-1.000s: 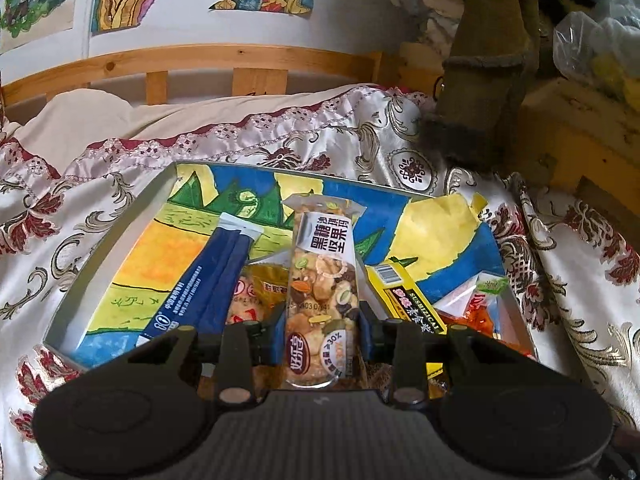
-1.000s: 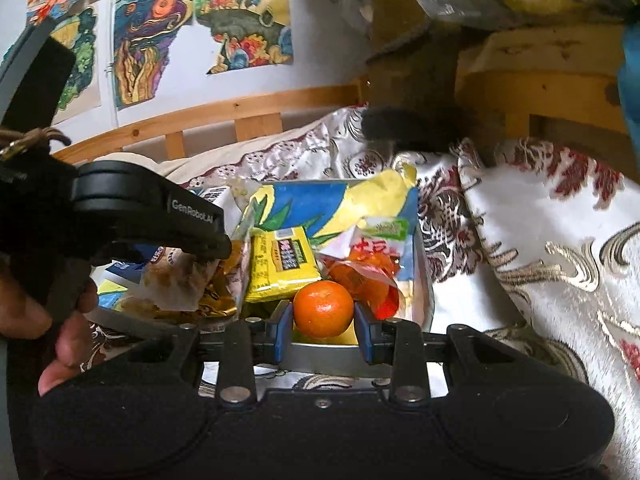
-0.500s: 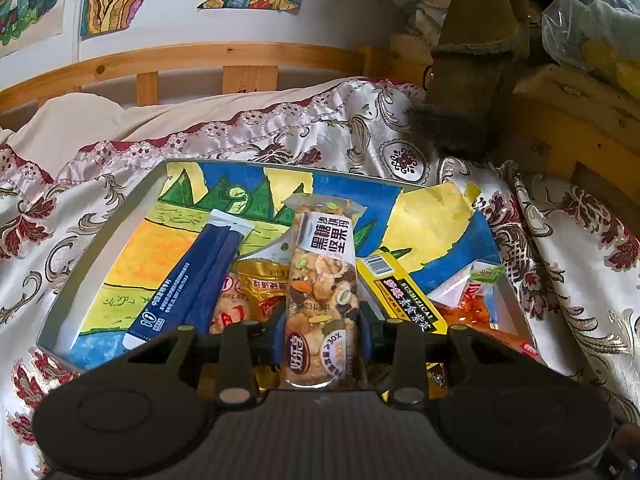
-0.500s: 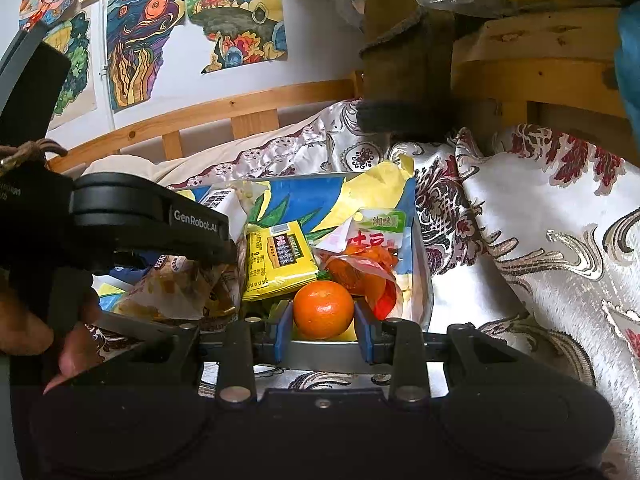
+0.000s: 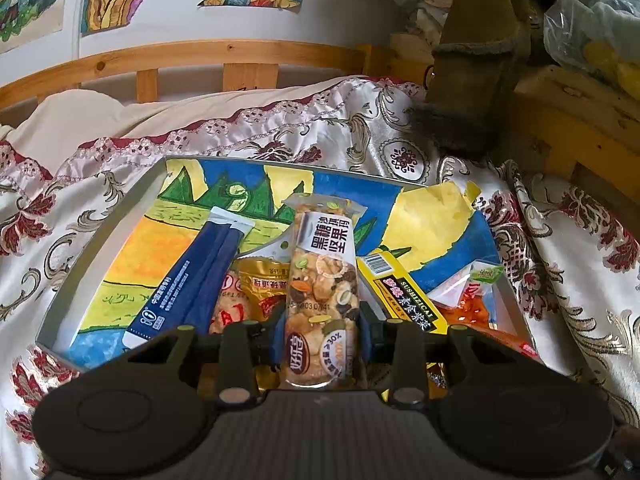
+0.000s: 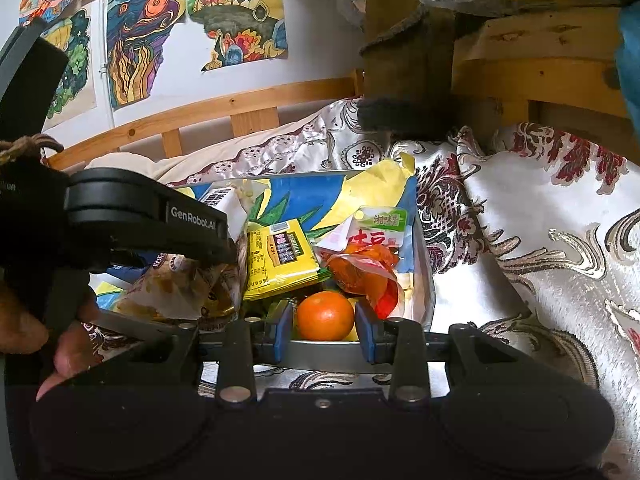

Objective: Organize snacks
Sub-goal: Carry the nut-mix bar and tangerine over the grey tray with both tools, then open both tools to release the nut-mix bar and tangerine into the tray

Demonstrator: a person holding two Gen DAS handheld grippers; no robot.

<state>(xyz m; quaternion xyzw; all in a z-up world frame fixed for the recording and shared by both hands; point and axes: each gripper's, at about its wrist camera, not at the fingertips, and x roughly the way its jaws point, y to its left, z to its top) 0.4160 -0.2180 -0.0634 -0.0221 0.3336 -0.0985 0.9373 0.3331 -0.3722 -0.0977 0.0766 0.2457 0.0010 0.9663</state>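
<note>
My left gripper (image 5: 322,334) is shut on a clear nut bar packet (image 5: 323,280) and holds it upright over a grey tray (image 5: 100,232) lined with a painted sheet. In the tray lie a dark blue packet (image 5: 196,276), gold and red packets (image 5: 260,284), a yellow packet (image 5: 404,300) and an orange-red packet (image 5: 472,304). My right gripper (image 6: 323,330) is shut on a small orange (image 6: 325,315) at the tray's near right corner. The right wrist view also shows the yellow packet (image 6: 280,256), the orange-red packet (image 6: 364,264) and the left gripper's body (image 6: 144,216).
The tray rests on a patterned satin cloth (image 5: 580,280) over a bed with a wooden rail (image 5: 200,56). A brown boot-like object (image 5: 472,80) and wooden furniture (image 5: 568,112) stand at the back right. Paintings (image 6: 160,40) hang on the wall.
The left gripper has drawn back and lifted slightly with the nut bar, so more of the tray shows. The right gripper has stayed nearly still with the orange.
</note>
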